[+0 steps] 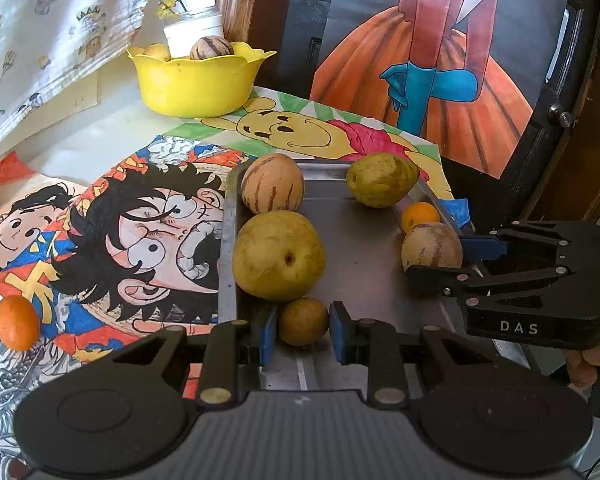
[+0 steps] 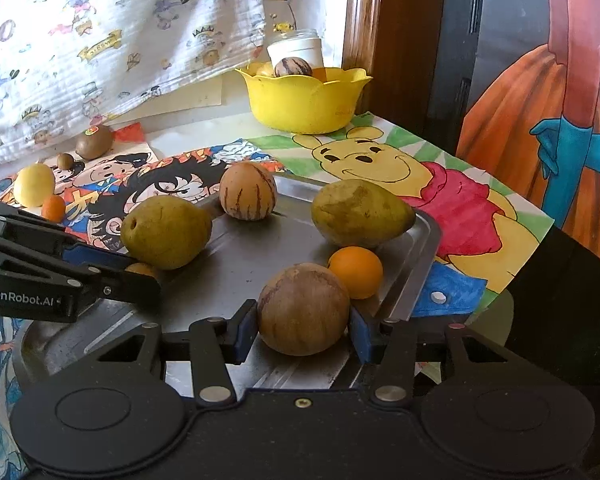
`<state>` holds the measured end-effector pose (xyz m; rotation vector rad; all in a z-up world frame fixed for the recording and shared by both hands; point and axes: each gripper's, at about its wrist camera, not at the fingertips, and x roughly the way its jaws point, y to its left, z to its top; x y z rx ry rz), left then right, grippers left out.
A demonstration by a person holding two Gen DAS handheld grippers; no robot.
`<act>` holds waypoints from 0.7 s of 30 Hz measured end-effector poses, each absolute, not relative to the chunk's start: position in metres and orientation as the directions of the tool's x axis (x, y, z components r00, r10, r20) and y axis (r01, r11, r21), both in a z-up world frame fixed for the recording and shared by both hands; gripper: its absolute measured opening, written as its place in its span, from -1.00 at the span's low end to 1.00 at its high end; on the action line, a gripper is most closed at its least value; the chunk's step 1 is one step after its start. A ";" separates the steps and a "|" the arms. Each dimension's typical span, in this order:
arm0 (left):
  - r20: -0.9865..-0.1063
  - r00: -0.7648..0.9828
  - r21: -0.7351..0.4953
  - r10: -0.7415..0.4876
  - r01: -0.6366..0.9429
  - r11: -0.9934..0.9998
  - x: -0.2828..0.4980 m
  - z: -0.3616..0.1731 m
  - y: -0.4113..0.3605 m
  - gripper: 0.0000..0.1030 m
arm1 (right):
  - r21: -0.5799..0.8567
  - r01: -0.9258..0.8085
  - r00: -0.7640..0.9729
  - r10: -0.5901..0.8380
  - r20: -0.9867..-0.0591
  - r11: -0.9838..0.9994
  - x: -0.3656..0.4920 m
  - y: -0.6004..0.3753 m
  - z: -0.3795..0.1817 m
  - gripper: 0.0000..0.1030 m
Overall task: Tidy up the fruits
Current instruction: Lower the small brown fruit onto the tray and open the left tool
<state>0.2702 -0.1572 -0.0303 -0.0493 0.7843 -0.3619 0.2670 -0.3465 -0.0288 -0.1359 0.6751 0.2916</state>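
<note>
Centrally, a metal tray (image 2: 236, 264) lies on cartoon-printed paper sheets (image 1: 140, 216), and every place below is given relative to that tray.

On its near edge in the left wrist view, the left gripper (image 1: 303, 330) has its blue-padded jaws set around a small brown round fruit (image 1: 303, 321); the right pad sits at the fruit's side, while a thin gap shows by the left pad, so a firm grip cannot be told. Just beyond that fruit, on the tray, rests a large yellow-green pear (image 1: 278, 255), and behind it, at the tray's far left corner, a striped pepino melon (image 1: 272, 183). Another green pear (image 1: 382, 179) lies at the tray's far right corner.

At the tray's right edge, the right gripper (image 2: 303, 326) brackets a second striped melon (image 2: 303, 314) (its pads lie close against both sides, though real squeeze is unclear). A small orange (image 2: 356, 272) touches that melon on its far side, on the tray by its rim.

Off the tray to its left, on the paper, sit another small orange (image 1: 17, 322), a pale yellow fruit (image 2: 34, 185), a kiwi (image 2: 94, 142) and a tiny brown fruit (image 2: 65, 161). Beyond the tray's far side stands a yellow bowl (image 1: 196, 84) holding more fruit and a white jar (image 1: 194, 34)
</note>
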 end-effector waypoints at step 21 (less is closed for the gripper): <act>-0.685 0.641 -0.231 -0.345 0.258 0.938 0.250 -0.020 -0.144 0.10 | 0.017 -0.262 0.764 0.219 -0.608 0.965 0.232 -0.349 -0.016 0.36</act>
